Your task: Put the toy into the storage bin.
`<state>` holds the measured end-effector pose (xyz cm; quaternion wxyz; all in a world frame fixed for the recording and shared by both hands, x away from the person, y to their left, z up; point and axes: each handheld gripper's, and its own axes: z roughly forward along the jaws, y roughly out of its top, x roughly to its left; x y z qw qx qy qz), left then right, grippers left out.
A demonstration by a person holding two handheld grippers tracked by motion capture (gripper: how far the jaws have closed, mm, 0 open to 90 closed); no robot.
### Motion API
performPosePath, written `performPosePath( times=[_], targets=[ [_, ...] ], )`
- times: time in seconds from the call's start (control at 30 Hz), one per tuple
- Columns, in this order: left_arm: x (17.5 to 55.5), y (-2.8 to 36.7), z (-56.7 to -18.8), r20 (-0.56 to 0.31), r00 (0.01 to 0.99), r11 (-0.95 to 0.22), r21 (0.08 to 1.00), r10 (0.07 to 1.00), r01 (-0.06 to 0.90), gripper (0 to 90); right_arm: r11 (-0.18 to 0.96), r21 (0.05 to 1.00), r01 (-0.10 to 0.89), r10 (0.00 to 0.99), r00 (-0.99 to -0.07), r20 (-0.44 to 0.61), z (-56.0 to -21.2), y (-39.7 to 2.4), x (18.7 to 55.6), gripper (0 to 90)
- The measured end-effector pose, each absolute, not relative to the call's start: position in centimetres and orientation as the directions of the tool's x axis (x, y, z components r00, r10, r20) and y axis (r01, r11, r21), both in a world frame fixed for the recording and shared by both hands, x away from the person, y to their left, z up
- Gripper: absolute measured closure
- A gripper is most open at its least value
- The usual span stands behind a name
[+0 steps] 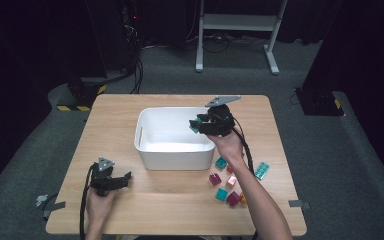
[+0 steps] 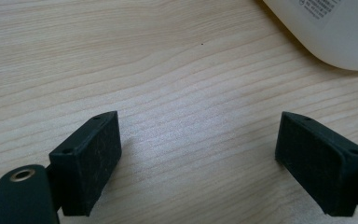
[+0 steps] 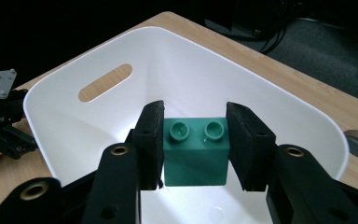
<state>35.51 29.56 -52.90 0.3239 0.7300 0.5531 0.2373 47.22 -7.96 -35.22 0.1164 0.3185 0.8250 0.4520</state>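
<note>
A green two-stud brick is clamped between the pads of my right gripper, which hangs over the right side of the white bin. From above, that right gripper and its green brick sit just inside the bin's right rim. My left gripper rests low at the table's front left, jaws wide apart. In its own view the left gripper has bare wood between its pads, with a corner of the bin at the top right.
Several loose bricks lie on the table right of the bin: teal, magenta, pink, another teal. The wooden table has open surface along its front. A metal frame stands on the floor beyond.
</note>
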Motion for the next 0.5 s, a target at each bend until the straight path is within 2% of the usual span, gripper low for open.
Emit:
performPosePath(
  times=[0.5],
  targets=[
    [35.5,29.6,-52.9,-0.012,0.275,-0.178,0.736,0.961,0.654,14.3,0.462,0.760,0.457,0.628,-0.774,0.084,-37.7,-5.4,49.1,58.6]
  ],
)
